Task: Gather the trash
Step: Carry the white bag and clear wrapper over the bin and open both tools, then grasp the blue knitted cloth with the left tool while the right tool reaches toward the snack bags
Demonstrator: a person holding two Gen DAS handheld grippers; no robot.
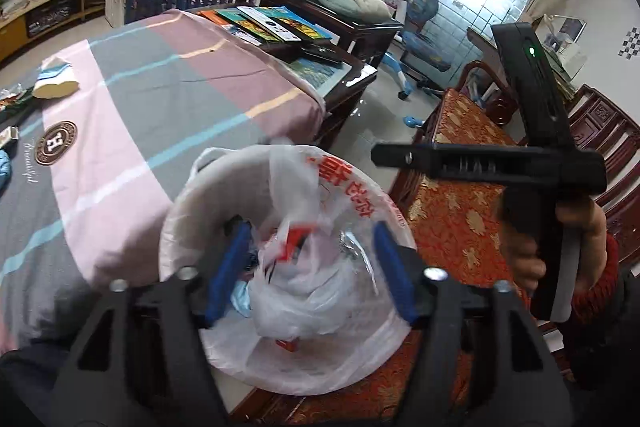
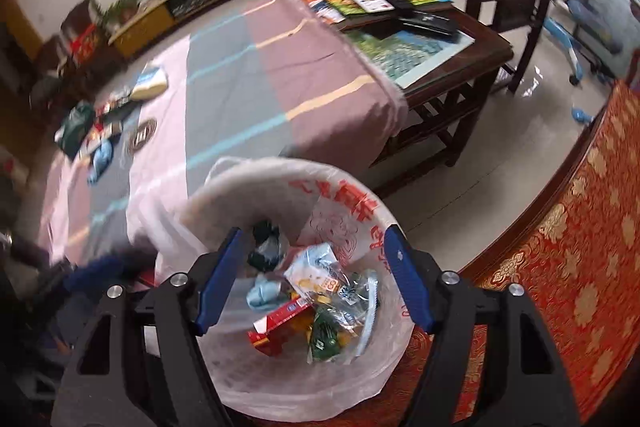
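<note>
A round bin lined with a white, red-printed plastic bag (image 1: pixel 180 211) (image 2: pixel 240 187) stands beside the striped tablecloth (image 1: pixel 132 99) (image 2: pixel 240 83). My left gripper (image 1: pixel 310 227) hangs open over it, with a crumpled white plastic bag (image 1: pixel 304 291) lying loose between the blue pads. My right gripper (image 2: pixel 314 231) is open above the bin too, nothing between its fingers. Inside lie a red carton (image 2: pixel 276 323), a green packet (image 2: pixel 326 335) and clear wrappers (image 2: pixel 316 271). More wrappers (image 2: pixel 88 135) and a cream-coloured piece (image 1: pixel 54 87) (image 2: pixel 150 85) lie on the cloth. The right gripper's black housing (image 1: pixel 520 163) shows, held by a hand (image 1: pixel 528 259).
A dark wooden side table with books and remotes (image 1: pixel 280 23) (image 2: pixel 400 3) stands beyond the cloth. A red and gold cushioned bench (image 1: pixel 460 195) (image 2: pixel 580 247) is right of the bin. Pale tiled floor (image 2: pixel 500 147) lies between; a blue swivel chair (image 1: pixel 424 39) stands farther back.
</note>
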